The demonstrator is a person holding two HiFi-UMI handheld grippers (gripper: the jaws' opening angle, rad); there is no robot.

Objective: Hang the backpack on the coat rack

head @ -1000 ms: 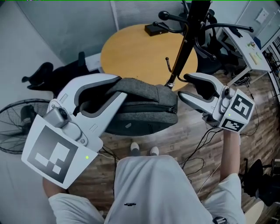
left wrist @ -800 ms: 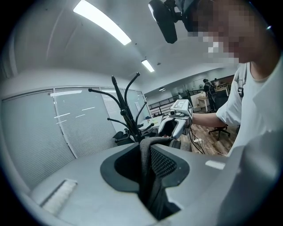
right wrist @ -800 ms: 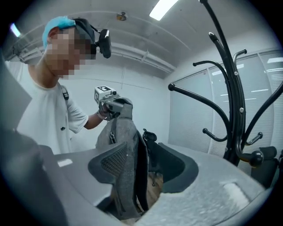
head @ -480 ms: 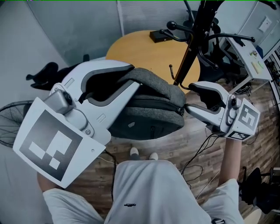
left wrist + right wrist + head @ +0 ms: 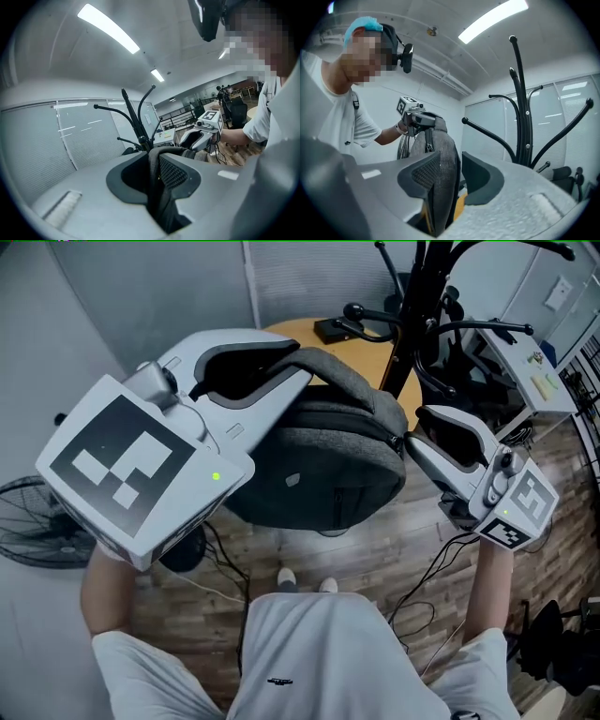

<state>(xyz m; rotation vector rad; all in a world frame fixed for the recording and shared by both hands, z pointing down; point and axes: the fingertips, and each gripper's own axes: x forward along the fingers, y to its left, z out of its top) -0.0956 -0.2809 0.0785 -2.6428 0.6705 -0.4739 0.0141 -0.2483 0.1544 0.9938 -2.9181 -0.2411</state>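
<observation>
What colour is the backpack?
The backpack is dark mottled grey; the head view shows it best.

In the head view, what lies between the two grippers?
The grey backpack spans that stretch, seen in the head view: the left gripper is clamped on its strap, and on the right gripper the jaws are closing round its edge.

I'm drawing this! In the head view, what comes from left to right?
Fan → left hand-held gripper → backpack, clamped by that gripper → right hand-held gripper, its jaws closing with backpack fabric between them.
</observation>
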